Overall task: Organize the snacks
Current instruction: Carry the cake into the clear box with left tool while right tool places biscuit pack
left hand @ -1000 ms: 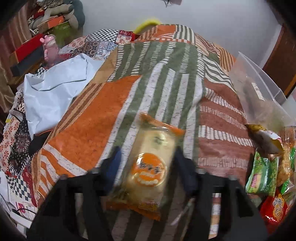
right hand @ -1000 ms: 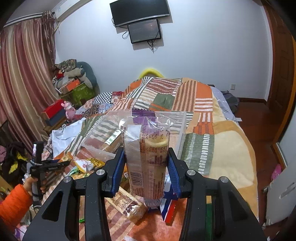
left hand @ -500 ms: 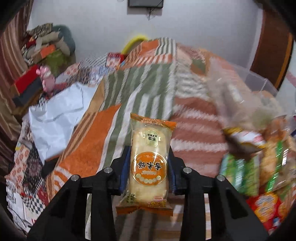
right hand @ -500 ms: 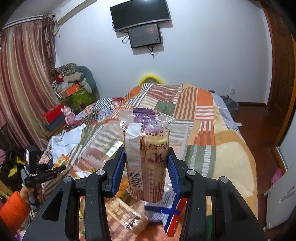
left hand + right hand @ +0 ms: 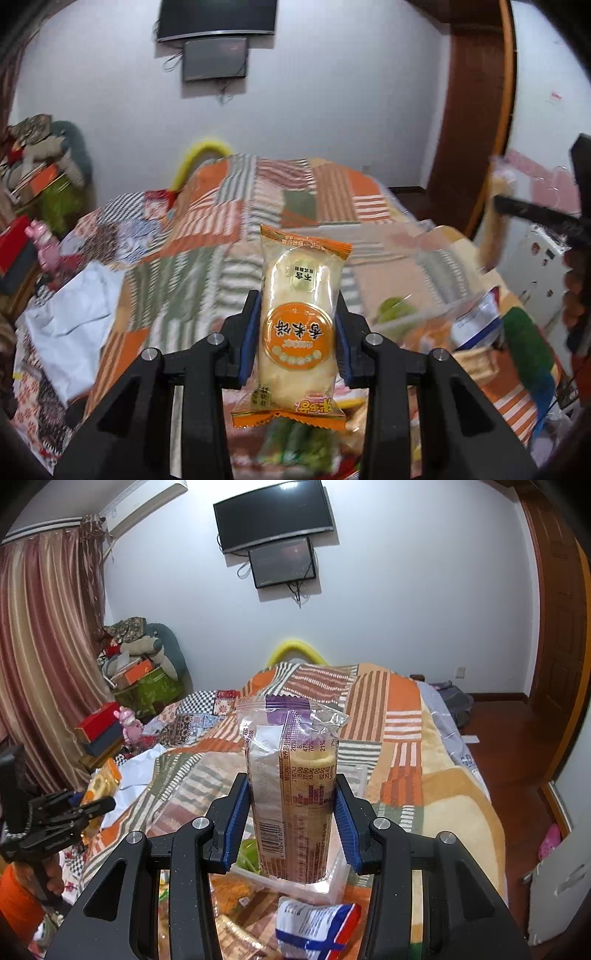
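We are holding both packets up over the patchwork bed [image 5: 402, 738] filling mid-frame. Our right gripper [image 5: 291, 821] is clamping the purple-topped snack packet [image 5: 291, 786] at center frame; our left gripper [image 5: 295, 338] is squeezing the orange rice-cracker packet [image 5: 299, 321] likewise.

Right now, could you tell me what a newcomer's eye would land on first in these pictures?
Two snack packs held upright mid-air: the orange pack clamped in the left gripper, and the purple pack in the right gripper. Behind them spreads the patchwork blanket, with a clear bin below the right gripper and two screens on the far wall.
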`<move>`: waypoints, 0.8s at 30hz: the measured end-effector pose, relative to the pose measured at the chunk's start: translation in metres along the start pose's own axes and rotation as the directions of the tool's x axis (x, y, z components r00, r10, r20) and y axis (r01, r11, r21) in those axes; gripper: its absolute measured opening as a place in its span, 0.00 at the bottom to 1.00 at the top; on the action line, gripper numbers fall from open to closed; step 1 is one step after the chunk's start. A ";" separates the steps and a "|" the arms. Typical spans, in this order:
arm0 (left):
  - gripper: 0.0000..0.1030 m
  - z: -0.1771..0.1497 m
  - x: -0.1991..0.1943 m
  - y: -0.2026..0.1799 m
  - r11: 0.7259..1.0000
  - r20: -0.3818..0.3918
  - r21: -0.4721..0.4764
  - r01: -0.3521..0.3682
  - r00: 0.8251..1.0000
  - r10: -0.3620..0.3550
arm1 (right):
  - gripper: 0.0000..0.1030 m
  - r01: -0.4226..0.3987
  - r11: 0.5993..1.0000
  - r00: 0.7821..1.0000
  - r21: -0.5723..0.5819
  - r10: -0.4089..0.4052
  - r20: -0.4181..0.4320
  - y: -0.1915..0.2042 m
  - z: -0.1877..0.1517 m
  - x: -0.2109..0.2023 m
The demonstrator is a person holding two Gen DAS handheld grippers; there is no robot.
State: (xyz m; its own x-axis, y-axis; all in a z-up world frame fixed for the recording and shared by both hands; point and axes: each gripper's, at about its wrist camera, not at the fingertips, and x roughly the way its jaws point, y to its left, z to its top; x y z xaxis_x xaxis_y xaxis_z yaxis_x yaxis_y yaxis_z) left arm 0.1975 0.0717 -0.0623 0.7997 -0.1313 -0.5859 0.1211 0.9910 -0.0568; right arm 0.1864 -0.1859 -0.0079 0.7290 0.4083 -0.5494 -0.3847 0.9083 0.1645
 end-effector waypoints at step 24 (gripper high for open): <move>0.34 0.007 0.125 -0.045 0.997 -0.215 -0.022 0.076 0.973 -0.079 | 0.40 0.008 0.997 0.966 -0.079 -0.028 -0.256 -0.008 -0.031 0.086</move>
State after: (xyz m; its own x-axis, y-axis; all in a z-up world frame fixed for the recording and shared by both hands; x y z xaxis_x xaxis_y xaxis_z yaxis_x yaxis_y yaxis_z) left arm 0.2960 0.0105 -0.1268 0.6420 -0.2008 -0.7399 0.1690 0.9784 -0.1190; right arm 0.2347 -0.1608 -0.0814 0.5702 0.3452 -0.7455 -0.4220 0.9016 0.0948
